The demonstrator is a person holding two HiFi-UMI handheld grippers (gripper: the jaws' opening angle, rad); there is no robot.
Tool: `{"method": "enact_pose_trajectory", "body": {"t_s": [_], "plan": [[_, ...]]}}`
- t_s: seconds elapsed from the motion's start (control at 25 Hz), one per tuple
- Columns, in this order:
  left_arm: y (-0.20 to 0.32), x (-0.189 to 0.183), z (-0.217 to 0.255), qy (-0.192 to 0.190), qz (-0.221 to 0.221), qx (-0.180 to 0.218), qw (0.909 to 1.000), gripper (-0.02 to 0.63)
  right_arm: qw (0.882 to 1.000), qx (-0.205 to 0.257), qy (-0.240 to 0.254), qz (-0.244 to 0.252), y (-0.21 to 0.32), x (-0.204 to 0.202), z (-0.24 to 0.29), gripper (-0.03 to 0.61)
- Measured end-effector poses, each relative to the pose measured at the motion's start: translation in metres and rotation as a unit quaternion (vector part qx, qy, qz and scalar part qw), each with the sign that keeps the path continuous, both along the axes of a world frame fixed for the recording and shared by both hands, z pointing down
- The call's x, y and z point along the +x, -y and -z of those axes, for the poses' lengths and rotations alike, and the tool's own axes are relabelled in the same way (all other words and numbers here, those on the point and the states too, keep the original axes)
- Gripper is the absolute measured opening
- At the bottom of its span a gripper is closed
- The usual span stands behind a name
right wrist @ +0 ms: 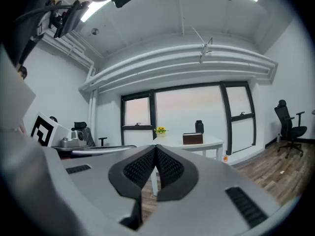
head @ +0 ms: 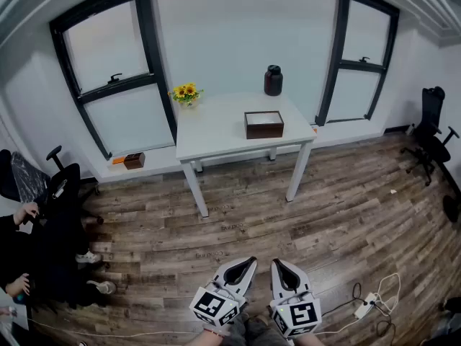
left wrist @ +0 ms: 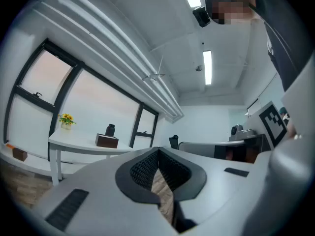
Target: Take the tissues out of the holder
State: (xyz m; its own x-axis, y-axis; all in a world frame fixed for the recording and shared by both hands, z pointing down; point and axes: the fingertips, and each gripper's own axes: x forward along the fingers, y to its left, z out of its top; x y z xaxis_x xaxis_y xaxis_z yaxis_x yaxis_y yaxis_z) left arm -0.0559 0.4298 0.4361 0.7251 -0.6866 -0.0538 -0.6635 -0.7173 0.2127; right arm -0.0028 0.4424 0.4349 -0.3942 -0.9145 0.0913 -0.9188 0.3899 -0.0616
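Sitting near the front edge of the white bench (head: 216, 132), right of its middle, the brown tissue holder (head: 263, 124) has not been touched. It is a low, dark wooden box with a lighter top panel. From this far away I cannot tell whether a tissue sticks out of it. A dark jar (head: 273, 80) stands behind it near the window, and a small pot of yellow flowers (head: 186, 92) sits at the bench's back left corner. Both are apart from the holder.

A wide stretch of wooden floor (head: 346, 215) lies between the bench and the person, who stands well back from it. The left gripper (head: 248, 261) and the right gripper (head: 277, 264) hang low and close to the body, side by side, both pointed toward the bench. Each gripper view shows the ribbed fingers (left wrist: 142, 168) pressed together at the tips with nothing between them, and the right fingers (right wrist: 170, 167) look the same, so both are closed and empty.

By my reading, the task has not begun. Everything is left to do: walking up to the bench, opening the fingers, pinching the tissues and drawing them out. The other gripper may have to steady the box.
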Motion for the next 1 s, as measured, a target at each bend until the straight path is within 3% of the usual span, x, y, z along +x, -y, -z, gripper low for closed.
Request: {"method": "enact_pose_trajectory", "body": {"t_s": [0.32,0.48,0.84,1.0], "plan": [[0.011,0.005,0.001,-0.001,0.003,0.008,1.0000,0.008,1.000,0.004,-0.004,0.002,0.005,0.004,0.001,0.005],[0.011,0.010,0.005,0.000,0.006,0.009,0.9999,0.008,1.000,-0.004,0.023,0.005,0.003,0.015,-0.003,0.006],[0.016,-0.014,-0.006,0.007,0.056,0.001,0.9984,0.008,0.999,0.004,0.034,0.005,0.005,0.038,-0.008,0.006],[0.028,-0.011,-0.013,0.006,0.056,-0.001,0.9984,0.008,0.999,-0.002,0.041,-0.008,0.016,0.052,-0.016,0.006]]}}
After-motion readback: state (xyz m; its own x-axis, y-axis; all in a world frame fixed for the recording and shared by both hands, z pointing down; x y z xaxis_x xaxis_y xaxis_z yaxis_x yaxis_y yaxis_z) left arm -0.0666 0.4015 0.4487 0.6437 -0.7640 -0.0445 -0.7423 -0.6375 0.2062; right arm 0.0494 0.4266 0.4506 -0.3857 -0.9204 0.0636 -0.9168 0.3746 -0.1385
